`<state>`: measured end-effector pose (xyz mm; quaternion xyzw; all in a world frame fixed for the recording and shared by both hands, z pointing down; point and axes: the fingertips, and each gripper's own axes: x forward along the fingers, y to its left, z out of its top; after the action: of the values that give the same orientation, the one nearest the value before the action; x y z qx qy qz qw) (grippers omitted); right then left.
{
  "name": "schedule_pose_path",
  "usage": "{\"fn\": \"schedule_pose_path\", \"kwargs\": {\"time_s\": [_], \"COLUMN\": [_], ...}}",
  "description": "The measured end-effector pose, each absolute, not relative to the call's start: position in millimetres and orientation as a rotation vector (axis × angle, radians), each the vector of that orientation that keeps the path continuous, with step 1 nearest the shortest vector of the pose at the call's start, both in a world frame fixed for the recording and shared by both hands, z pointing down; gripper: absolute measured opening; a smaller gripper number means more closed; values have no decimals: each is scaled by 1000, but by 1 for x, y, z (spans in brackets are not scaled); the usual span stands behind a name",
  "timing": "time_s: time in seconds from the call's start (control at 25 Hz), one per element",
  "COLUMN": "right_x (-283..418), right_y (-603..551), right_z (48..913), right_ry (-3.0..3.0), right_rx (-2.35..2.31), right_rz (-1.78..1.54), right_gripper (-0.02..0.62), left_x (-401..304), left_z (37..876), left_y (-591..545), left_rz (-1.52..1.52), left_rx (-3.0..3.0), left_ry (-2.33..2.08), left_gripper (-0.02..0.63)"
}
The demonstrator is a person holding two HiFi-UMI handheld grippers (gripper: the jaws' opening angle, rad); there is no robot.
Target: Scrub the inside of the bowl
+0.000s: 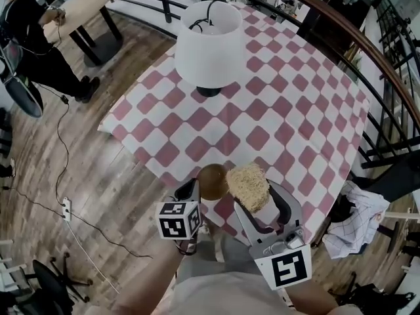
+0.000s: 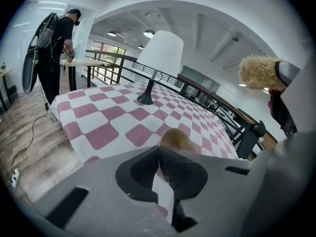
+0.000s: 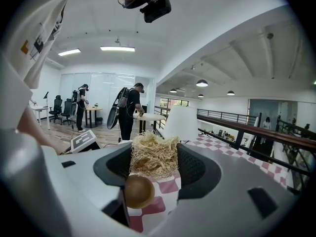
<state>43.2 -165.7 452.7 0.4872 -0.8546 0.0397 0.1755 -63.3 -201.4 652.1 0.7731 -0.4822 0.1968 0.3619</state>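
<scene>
Jaws on both sides are clamped: bowl on the left, scrubber on the right.

Left gripper pinches the rim of the small brown wooden bowl, its jaws closed to a thin slit on the bowl's wall, holding it over the near edge of the pink-and-white checked tablecloth. Right gripper squeezes a straw-coloured fibre scrubber between its jaws. The scrubber sits just beside the bowl's right edge, and whether they touch cannot be told. In the right gripper view the bowl lies below and left of the scrubber. A white-shaded lamp stands well apart, farther back on the table.
</scene>
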Motion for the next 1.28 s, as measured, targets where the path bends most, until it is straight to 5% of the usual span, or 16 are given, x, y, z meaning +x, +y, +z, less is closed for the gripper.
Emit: {"fn": "schedule_pose_path", "kwargs": {"time_s": [0.68,0.8,1.28], "right_x": [47,46,40], "right_y": [-162,-159,-160], "right_z": [492,491,449], "right_ry": [-2374,-2375,-2425], "right_rx": [1327,1324,1391], "right_rz": [237,246,146], "right_gripper": [249,249,249], "left_x": [-71,-75,-97], "left_z": [706,699,602], "left_y": [-202,-201,-210], "left_rz": [587,566,431], "left_rx": [1928,1935,2098], "left_ry": [-1197,-1202,-1332], "left_gripper": [49,94,69]}}
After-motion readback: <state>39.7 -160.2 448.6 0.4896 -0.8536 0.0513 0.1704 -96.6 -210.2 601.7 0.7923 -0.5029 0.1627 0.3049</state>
